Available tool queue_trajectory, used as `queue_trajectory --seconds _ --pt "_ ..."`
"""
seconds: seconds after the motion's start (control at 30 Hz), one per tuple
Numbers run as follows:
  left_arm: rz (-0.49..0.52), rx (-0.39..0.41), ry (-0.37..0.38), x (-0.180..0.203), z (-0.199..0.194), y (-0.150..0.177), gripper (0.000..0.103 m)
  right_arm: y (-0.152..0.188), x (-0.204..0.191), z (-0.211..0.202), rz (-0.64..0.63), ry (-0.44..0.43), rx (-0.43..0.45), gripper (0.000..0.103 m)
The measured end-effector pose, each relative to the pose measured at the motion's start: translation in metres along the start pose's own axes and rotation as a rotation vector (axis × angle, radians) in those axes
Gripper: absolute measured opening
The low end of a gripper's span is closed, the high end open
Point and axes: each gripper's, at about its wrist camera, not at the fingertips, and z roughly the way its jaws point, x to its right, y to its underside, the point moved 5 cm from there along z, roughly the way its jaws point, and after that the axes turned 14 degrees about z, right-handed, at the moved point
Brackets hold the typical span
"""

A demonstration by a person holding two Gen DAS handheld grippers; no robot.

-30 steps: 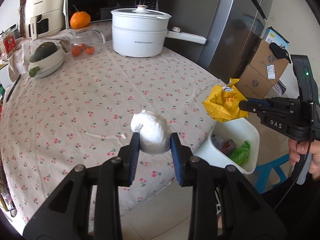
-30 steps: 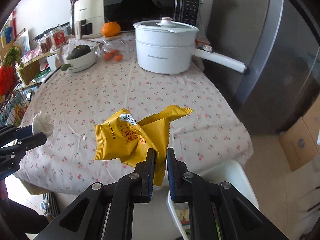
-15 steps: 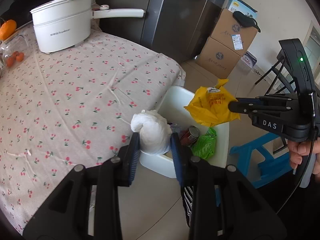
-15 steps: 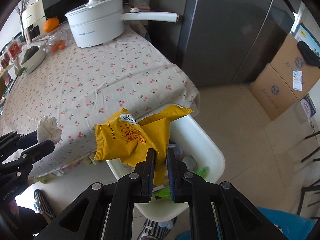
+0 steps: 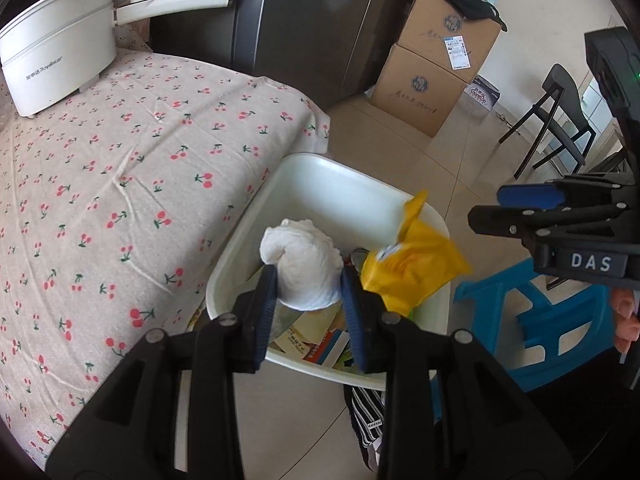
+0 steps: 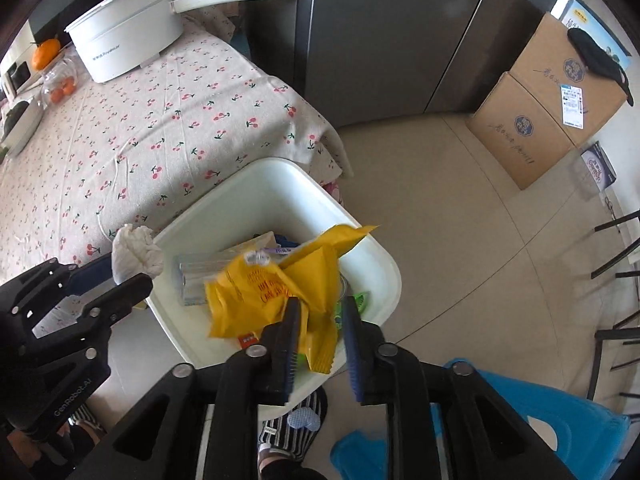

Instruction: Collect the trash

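A white trash bin (image 5: 340, 184) stands on the floor beside the table, with several packets and a can inside; it also shows in the right wrist view (image 6: 276, 184). My left gripper (image 5: 308, 280) is shut on a crumpled white tissue (image 5: 304, 268) and holds it over the bin. In the right wrist view the tissue (image 6: 134, 250) sits by the bin's left rim. My right gripper (image 6: 320, 316) is open above the bin. The yellow snack bag (image 6: 276, 284) is blurred between its jaws, loose from them. It also shows in the left wrist view (image 5: 408, 268).
The table with a cherry-print cloth (image 5: 120, 168) lies left of the bin, with a white pot (image 5: 56, 64) at the back. A dark fridge (image 6: 380, 32), cardboard boxes (image 5: 432, 60), a blue plastic stool (image 5: 532, 320) and a black chair (image 5: 556, 128) surround the bin.
Both grippers have moved from over the table to above the bin. My right gripper has opened and the yellow bag has come free. My left gripper still holds the tissue.
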Motion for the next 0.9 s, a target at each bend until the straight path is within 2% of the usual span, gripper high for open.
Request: queue_trajectory --seconds 0.03,0.07,0.17,0.2,0.37,0.43,0.57,0.67,0.73,0.8,0.9 --pt "-0.001 0.007 0.001 0.000 0.001 -0.001 0.037 -0.001 0.002 -0.002 0.011 0.003 0.009 0.054" --pt "-0.003 0.011 0.003 0.000 0.002 -0.001 0.040 -0.002 0.005 -0.003 0.021 0.004 0.016 0.057" --pt "-0.005 0.023 -0.025 -0.001 0.002 -0.004 0.067 -0.004 0.010 -0.006 0.049 0.001 0.017 0.059" --pt "-0.002 0.028 -0.041 -0.002 0.000 -0.004 0.074 -0.004 0.012 -0.006 0.056 0.004 0.018 0.060" --pt "-0.008 0.021 -0.146 -0.010 -0.018 0.002 0.090 -0.004 0.014 -0.006 0.075 0.015 0.022 0.070" --pt "-0.042 0.014 -0.209 -0.016 -0.029 0.011 0.102 -0.002 0.013 -0.009 0.094 0.003 0.023 0.071" --pt "-0.117 -0.026 -0.310 -0.029 -0.057 0.030 0.102 0.006 -0.002 -0.021 0.104 -0.050 0.046 0.081" --pt "-0.157 -0.001 -0.400 -0.039 -0.090 0.044 0.102 0.014 -0.020 -0.033 0.095 -0.079 0.074 0.090" --pt "-0.198 0.020 -0.439 -0.046 -0.115 0.055 0.102 0.022 -0.030 -0.042 0.083 -0.090 0.102 0.094" --pt "-0.234 0.028 -0.474 -0.054 -0.137 0.067 0.102 0.031 -0.040 -0.053 0.071 -0.097 0.140 0.102" --pt "-0.256 0.049 -0.528 -0.059 -0.169 0.083 0.102 0.045 -0.059 -0.072 0.031 -0.126 0.205 0.103"
